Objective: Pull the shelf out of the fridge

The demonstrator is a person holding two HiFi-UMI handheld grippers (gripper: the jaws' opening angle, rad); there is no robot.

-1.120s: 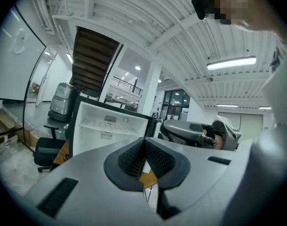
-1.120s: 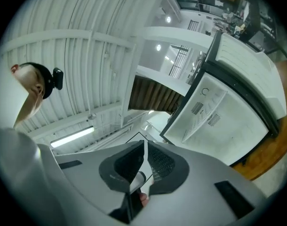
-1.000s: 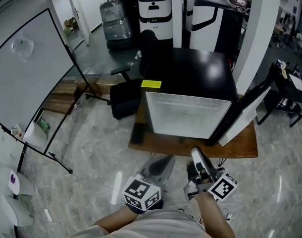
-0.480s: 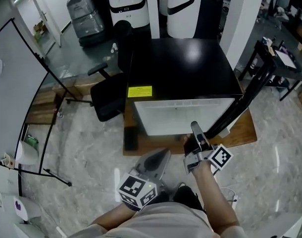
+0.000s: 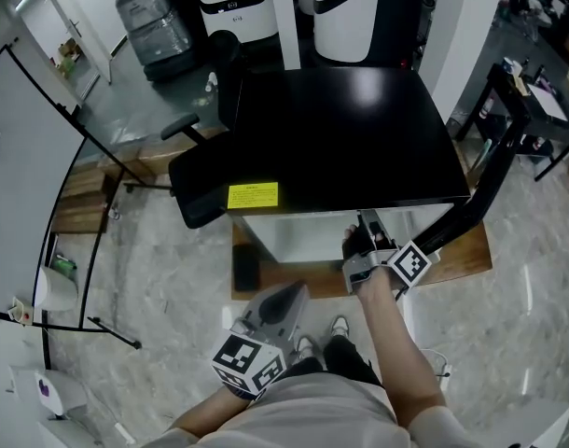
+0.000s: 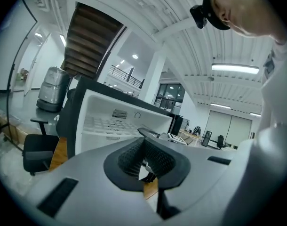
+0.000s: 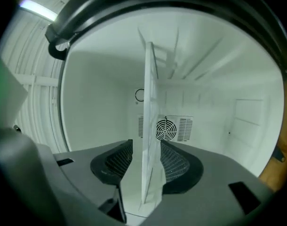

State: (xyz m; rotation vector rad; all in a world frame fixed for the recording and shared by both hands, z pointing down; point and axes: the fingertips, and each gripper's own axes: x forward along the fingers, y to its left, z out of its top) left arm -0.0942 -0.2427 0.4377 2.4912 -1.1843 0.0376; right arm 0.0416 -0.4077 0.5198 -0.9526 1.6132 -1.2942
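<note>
Head view shows you standing at the front of the black fridge (image 5: 345, 129), which sits on a low wooden surface (image 5: 460, 261) with its door (image 5: 480, 192) swung open to your right. A yellow label (image 5: 253, 195) lies on the near left corner of the fridge top. Your right claw (image 5: 367, 235) reaches forward into the white opening just under the top's front edge, its marker cube up and toward you. Your left claw (image 5: 286, 301) hangs lower and nearer your body, over the marble floor (image 5: 163, 287), well apart from the fridge and pointing toward it. A black chair (image 5: 202, 183) stands just beside the fridge's left side.

Right gripper view looks deep into the white interior. The shelf (image 7: 149, 102) shows edge-on as a thin clear pane, which this view shows standing upright, and its near edge sits between the two pads of your right claw (image 7: 144, 165). The jaws are opening: a clear gap shows at the left pad, the right pad stands closer, and neither presses on the pane. A round fan grille (image 7: 165, 129) sits on the back wall behind it.

Left gripper view shows your left claw (image 6: 144, 165) with its jaws closed together and nothing between them, aimed up at the open fridge (image 6: 113, 121).
</note>
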